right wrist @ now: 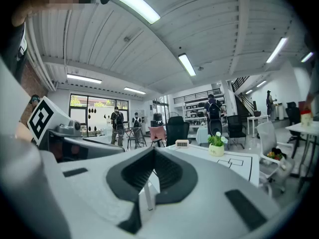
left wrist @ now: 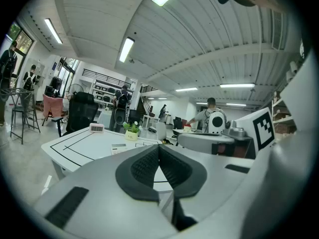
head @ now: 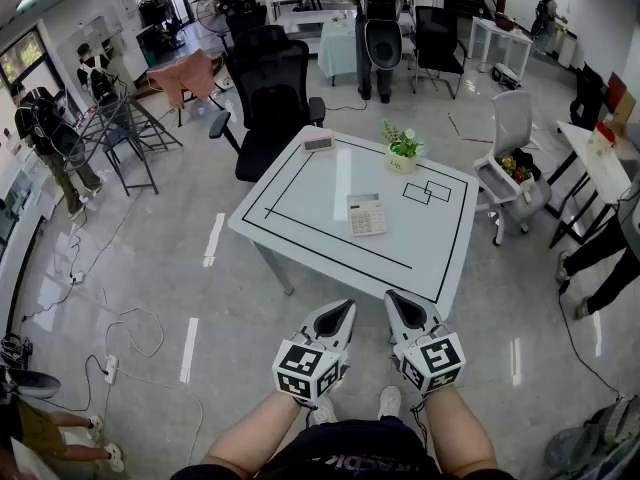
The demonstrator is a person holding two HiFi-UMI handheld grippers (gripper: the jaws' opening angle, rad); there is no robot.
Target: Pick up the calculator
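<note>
White table (head: pixel 300 193): calculator (head: pixel 366 214) flat, long axis near-far, display end far.

Bare tabletop (head: pixel 300 203) rings the calculator (head: pixel 366 214); plant (head: pixel 403 150) and clock (head: pixel 318 144) stand well apart.

An open-plan office or lab workroom is shown. A white table (head: pixel 300 198) marked with black tape lines (head: pixel 340 239) is set on a glossy grey floor (head: pixel 180 238), with black office chairs (head: pixel 272 98) at its far side. Cables (head: pixel 133 312) and a power strip (head: pixel 111 369) are trailed over the floor at the left. Further tables (head: pixel 497 30), a floor fan (head: pixel 215 8) and equipment shelving (right wrist: pixel 197 106) are ranged along the far end. A staircase (right wrist: pixel 240 83) is seen at the far right, and long strip lights (left wrist: pixel 126 49) are fixed to the ceiling.
</note>
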